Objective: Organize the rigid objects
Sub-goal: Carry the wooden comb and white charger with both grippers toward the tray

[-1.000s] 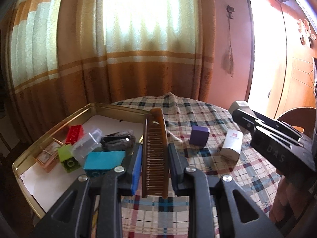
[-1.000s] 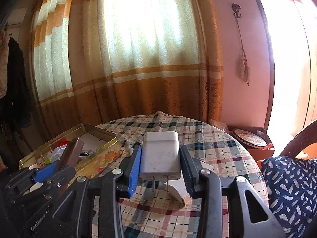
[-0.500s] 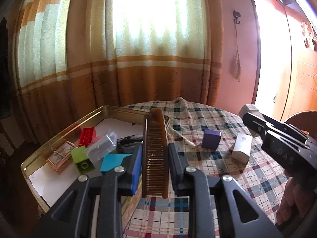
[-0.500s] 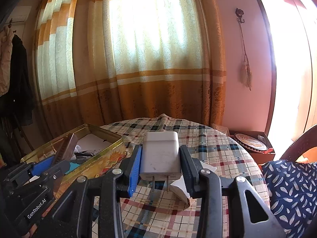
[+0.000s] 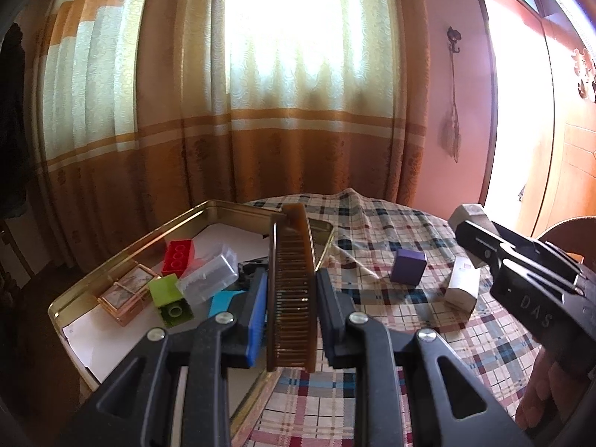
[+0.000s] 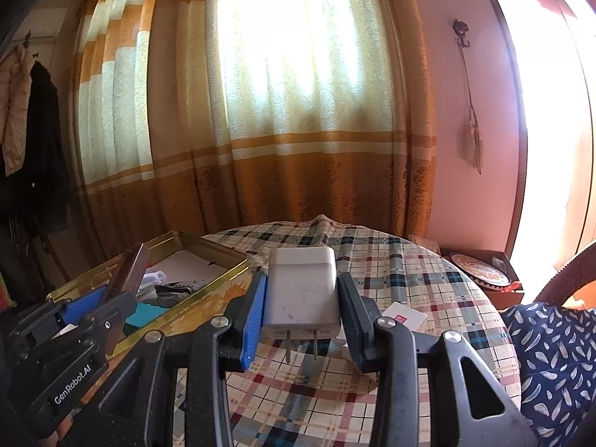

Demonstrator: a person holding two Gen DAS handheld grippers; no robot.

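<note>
The comb (image 5: 292,290) is translucent amber-brown; the charger (image 6: 301,292) is white. The tin (image 5: 123,257) is gold. In it lie a red brick (image 5: 178,257), a lime-green brick (image 5: 171,300) and a clear case (image 5: 208,277). The tablecloth (image 5: 391,231) is plaid in cream, blue and maroon, bearing a purple box (image 5: 408,272) and a white box (image 5: 463,285).

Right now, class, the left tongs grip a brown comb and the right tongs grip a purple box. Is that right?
Not quite. The right tongs grip a white plug-in charger, as the right wrist view shows; the small purple box sits on the checked tablecloth. The left tongs do grip the brown plastic comb.
</note>
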